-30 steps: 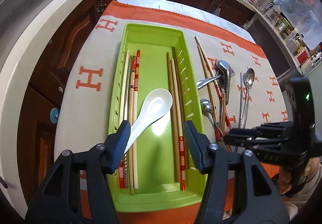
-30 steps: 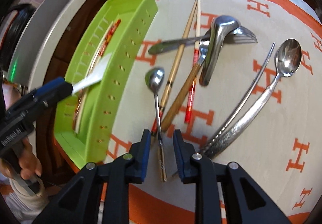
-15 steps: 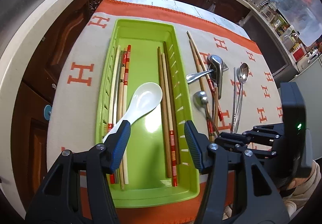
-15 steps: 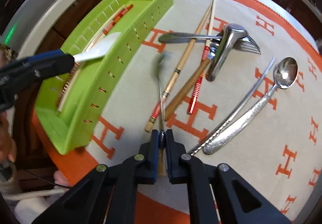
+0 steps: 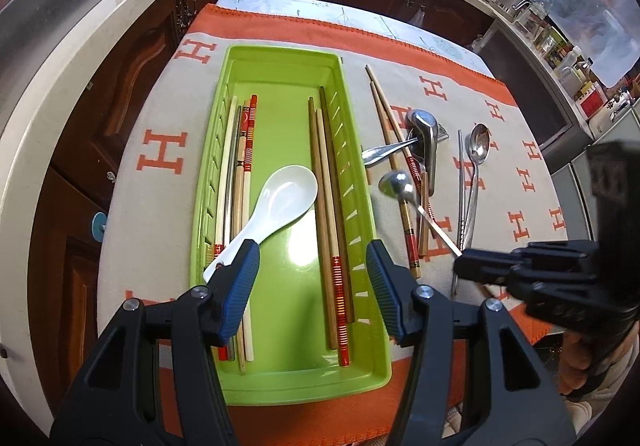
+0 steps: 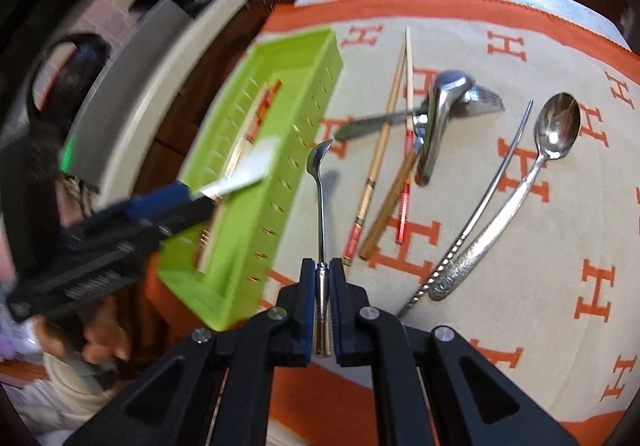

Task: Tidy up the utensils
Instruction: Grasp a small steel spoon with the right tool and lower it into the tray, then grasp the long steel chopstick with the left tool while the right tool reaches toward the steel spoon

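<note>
Green is the big tray (image 5: 362,181), lying just in front of the left gripper (image 5: 312,282), whose jaws are spread wide with the white spoon (image 5: 276,201) resting on chopsticks (image 5: 240,173) by the left jaw. Much smaller is the little spoon (image 6: 320,181), shiny metal with a thin stem, sticking straight out from the right gripper (image 6: 322,286), whose jaws pinch its handle end. It looks light, stiff and slippery, so holding the thicker handle seems best.

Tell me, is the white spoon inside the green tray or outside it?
Inside. The white spoon lies in the green tray, bowl between the chopstick groups, handle at the left tongs, which are open.
</note>
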